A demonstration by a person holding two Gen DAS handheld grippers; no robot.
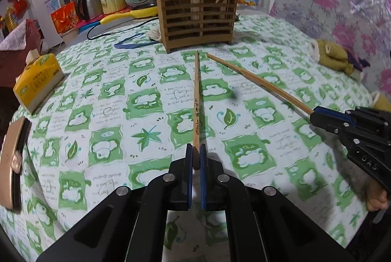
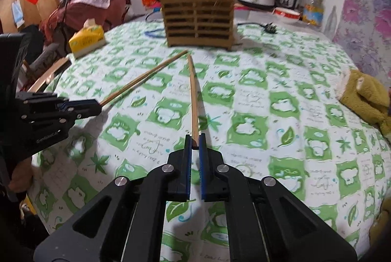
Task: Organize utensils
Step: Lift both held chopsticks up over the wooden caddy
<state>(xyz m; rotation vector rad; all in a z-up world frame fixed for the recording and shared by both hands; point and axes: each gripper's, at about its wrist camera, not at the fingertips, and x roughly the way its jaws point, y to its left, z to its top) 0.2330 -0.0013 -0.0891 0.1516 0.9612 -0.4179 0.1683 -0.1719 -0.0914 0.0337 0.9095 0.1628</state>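
A brown slatted wooden holder (image 1: 198,17) stands at the far side of the table, with several chopsticks upright in its left and right compartments; it also shows in the right wrist view (image 2: 199,17). My left gripper (image 1: 196,152) is shut on a chopstick (image 1: 196,100) that points toward the holder. My right gripper (image 2: 195,139) is shut on another chopstick (image 2: 193,95), also pointing at the holder. Each gripper shows in the other's view: the right gripper (image 1: 315,113) with its chopstick (image 1: 259,82), the left gripper (image 2: 97,106) with its chopstick (image 2: 144,77). The two tips nearly meet before the holder.
The table wears a green-and-white patterned cloth (image 1: 110,115). A yellow tissue pack (image 1: 36,81) lies at the left edge, a yellow-green plush toy (image 1: 334,56) at the right. A blue cord (image 1: 132,42) lies left of the holder. Rice cookers and kettles crowd the shelf behind.
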